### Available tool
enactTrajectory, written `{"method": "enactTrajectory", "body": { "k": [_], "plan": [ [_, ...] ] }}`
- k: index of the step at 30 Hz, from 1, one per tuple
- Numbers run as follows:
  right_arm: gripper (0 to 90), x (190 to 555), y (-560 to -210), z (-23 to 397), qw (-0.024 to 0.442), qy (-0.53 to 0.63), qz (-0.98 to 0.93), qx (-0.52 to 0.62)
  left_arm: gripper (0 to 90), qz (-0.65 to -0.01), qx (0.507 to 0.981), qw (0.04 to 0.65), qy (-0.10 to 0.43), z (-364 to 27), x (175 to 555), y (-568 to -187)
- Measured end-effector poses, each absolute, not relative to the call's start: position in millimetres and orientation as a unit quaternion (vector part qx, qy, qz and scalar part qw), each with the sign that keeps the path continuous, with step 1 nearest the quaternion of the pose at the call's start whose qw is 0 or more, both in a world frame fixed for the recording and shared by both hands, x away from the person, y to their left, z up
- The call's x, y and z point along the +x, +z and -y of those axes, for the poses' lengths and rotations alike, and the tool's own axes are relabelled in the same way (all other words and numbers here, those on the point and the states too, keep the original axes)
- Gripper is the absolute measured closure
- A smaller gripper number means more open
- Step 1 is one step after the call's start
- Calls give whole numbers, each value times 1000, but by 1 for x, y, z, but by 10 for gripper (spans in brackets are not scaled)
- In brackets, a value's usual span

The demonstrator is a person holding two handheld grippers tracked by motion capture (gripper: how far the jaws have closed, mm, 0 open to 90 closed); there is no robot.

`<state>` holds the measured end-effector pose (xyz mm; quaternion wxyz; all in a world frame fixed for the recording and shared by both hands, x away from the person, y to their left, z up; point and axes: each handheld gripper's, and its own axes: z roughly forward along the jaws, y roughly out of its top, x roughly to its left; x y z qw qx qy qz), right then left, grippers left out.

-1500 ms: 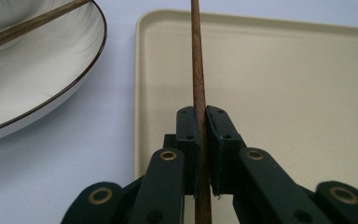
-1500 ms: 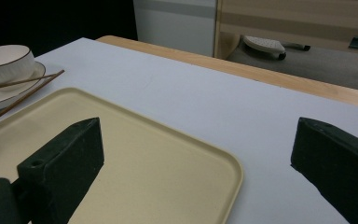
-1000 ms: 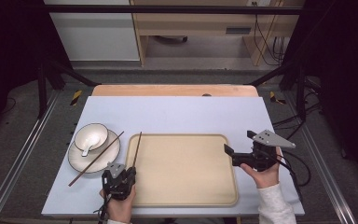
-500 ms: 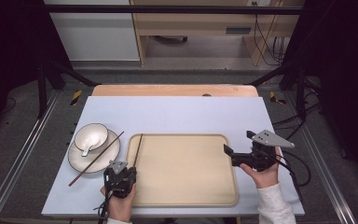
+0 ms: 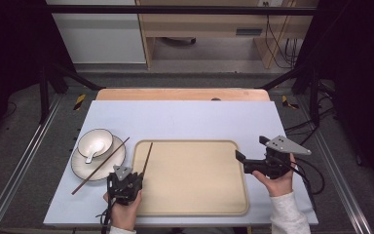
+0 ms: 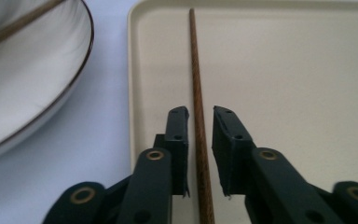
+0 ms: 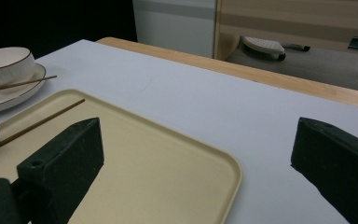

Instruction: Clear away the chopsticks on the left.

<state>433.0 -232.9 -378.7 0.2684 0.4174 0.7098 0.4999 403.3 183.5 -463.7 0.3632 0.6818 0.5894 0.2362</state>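
Far left: plate [image 5: 88,168] on the mat, bowl [image 5: 95,142] sitting on it w/ a white spoon [image 5: 92,153] inside. One chopstick [image 5: 100,165] lies slantwise across the plate rim, its near end down on the mat, its far end up by the tray corner.

Next, left gripper [image 5: 125,181], held low at the tray's near-left corner. The 2nd chopstick [image 6: 199,126] runs straight between its jaws in the left gripper view; jaws have just been opening, now a thin gap each side, pads off the stick – released, not gripping. That stick lies flat in the tray [image 5: 195,207], along the left edge just inside the rim, pointing away from the person.

Tray is beige, rounded corners, nothing else in it.

Right side: right gripper [image 5: 246,161] hovers at the tray's right edge, jaws spread wide, nothing between them; in the right gripper view the tray corner and mat show thru the gap.

Surface: pale lavender mat [image 5: 185,117] over a wooden table [image 5: 182,94]. Beyond: grey floor, wooden furniture [image 5: 199,24], cables at right, black frame rails either side.
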Motion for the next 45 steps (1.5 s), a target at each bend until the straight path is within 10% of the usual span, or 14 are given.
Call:
{"method": "enactTrajectory", "body": {
  "k": [20, 45],
  "plan": [
    [29, 429, -373, 240, 269, 514, -699, 419, 295, -447, 734, 468, 208, -245, 410, -402],
    [30, 432, -378, 237, 265, 503, -706, 422, 217, -445, 772, 394, 224, -299, 392, -431]
  ]
}}
